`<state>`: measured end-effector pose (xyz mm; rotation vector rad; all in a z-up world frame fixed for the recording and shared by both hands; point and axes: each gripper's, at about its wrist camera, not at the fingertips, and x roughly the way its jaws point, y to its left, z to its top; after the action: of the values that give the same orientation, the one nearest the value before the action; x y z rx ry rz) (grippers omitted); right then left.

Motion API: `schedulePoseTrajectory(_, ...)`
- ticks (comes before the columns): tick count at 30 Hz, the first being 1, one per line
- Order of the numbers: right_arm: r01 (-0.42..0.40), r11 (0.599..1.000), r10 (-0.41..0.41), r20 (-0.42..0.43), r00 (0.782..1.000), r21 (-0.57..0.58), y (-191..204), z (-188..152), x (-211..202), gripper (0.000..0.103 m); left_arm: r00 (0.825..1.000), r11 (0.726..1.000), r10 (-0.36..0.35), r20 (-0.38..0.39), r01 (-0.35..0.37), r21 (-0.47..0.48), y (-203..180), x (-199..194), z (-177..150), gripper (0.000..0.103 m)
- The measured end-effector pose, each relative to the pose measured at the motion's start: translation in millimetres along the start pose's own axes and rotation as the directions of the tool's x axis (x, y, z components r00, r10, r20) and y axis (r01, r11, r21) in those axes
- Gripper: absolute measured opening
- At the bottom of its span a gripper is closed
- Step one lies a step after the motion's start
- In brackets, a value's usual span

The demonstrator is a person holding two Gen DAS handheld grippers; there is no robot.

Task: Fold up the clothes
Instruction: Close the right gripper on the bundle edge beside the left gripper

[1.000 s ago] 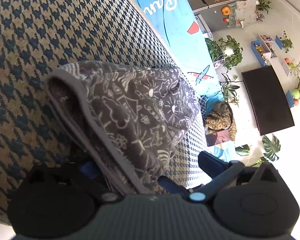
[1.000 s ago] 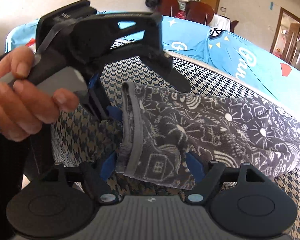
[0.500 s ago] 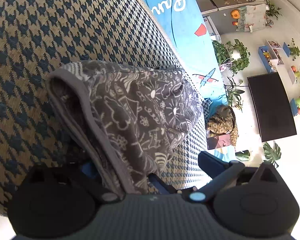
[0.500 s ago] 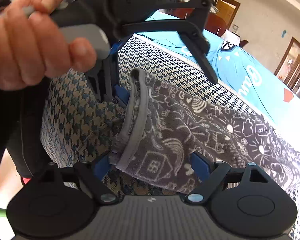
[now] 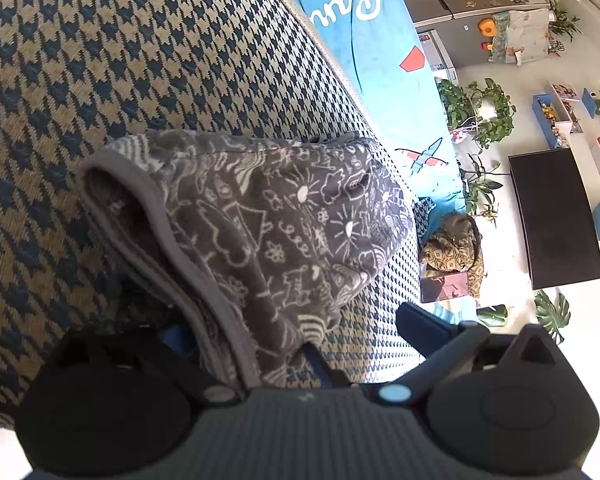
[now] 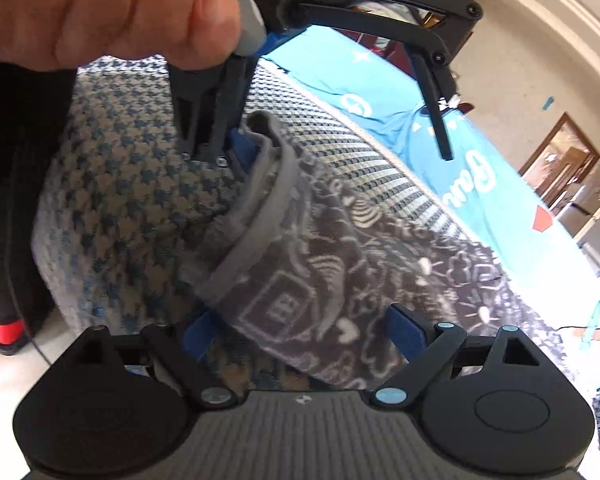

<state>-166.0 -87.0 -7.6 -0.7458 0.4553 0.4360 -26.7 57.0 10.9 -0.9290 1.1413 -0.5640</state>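
The grey doodle-print garment (image 5: 284, 232) lies folded in a thick bundle on the houndstooth cover (image 5: 112, 60), near the cover's near-left corner, its plain grey banded edge (image 6: 256, 236) turned toward me. The printed fabric runs away from me to the right, sagging over the far edge of the cover in my left view.

My left gripper (image 5: 300, 344) has its jaws spread wide: the right finger (image 5: 424, 326) stands clear of the cloth over the cover, while the other blue pad is mostly hidden under the banded edge, which drapes over it. In my right view this same gripper comes down from the top, one blue pad pressed against the band's upper end, the opposite black finger held well apart over the blue sheet (image 6: 380, 92). A hand (image 6: 112, 8) wraps its handle at the top left.

My right gripper (image 6: 304, 330) is also parted, its two blue pads sitting either side of the bundle's near end without pinching it; the fabric bulges between them.

Beyond the cover lies the blue sheet with white lettering. Farther right, on the pale floor, are potted plants (image 5: 480, 112) and a dark flat panel (image 5: 556, 216). A red shoe (image 6: 4, 332) shows at the lower left.
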Motion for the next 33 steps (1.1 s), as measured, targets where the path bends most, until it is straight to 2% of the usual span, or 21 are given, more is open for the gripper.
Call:
schedulePoseTrajectory(2, 0.023, 0.999, -0.023, 0.018, 1.000, -0.029, 0.2, 0.9, 4.3, 0.090, 1.000, 1.000, 0.005, 0.002, -0.005, -0.007, 0.3, 0.3, -0.9, 0.103)
schedulePoseTrajectory(7, 0.007, 0.998, -0.002, 0.071, 0.997, -0.063, -2.3, 3.5, 11.5, 0.087, 1.000, 1.000, 0.024, 0.018, -0.024, -0.006, 5.0, -2.9, -3.0, 0.103)
schedulePoseTrajectory(9, -0.009, 0.998, 0.015, 0.089, 0.996, -0.061, -5.4, 5.3, 12.3, 0.068, 0.999, 0.999, 0.032, 0.028, -0.032, -0.005, 8.7, -5.6, -3.5, 0.103)
schedulePoseTrajectory(12, -0.051, 0.999, 0.052, 0.104, 0.993, -0.017, -12.7, 8.1, 9.9, 0.055, 0.997, 0.999, 0.047, 0.054, -0.046, -0.022, 17.3, -9.8, -2.0, 0.103)
schedulePoseTrajectory(18, -0.107, 0.988, 0.093, 0.125, 0.988, 0.114, -28.5, 11.8, 5.1, 0.037, 0.992, 0.996, 0.078, 0.103, -0.072, -0.056, 34.4, -18.2, 0.9, 0.103)
schedulePoseTrajectory(21, -0.144, 0.961, 0.113, 0.140, 0.984, 0.236, -43.8, 14.7, 2.7, 0.031, 0.992, 0.995, 0.071, 0.105, -0.064, -0.071, 36.1, -12.0, 4.5, 0.103)
schedulePoseTrajectory(25, -0.187, 0.905, 0.133, 0.163, 0.978, 0.383, -64.6, 16.1, -0.8, 0.027, 0.989, 0.994, 0.089, 0.116, -0.080, -0.077, 33.3, 0.7, 9.7, 0.103)
schedulePoseTrajectory(29, -0.214, 0.861, 0.144, 0.183, 0.973, 0.462, -80.6, 14.0, -10.3, 0.026, 0.988, 0.994, 0.097, 0.123, -0.089, -0.067, 26.2, 13.7, 15.3, 0.103)
schedulePoseTrajectory(31, -0.212, 0.864, 0.142, 0.183, 0.973, 0.456, -84.6, 14.5, -12.7, 0.026, 0.985, 0.992, 0.115, 0.126, -0.108, -0.059, 21.2, 20.1, 19.4, 0.099)
schedulePoseTrajectory(33, -0.208, 0.872, 0.141, 0.179, 0.974, 0.443, -84.3, 15.0, -13.4, 0.026, 0.984, 0.991, 0.131, 0.120, -0.125, -0.054, 18.2, 26.1, 23.0, 0.079)
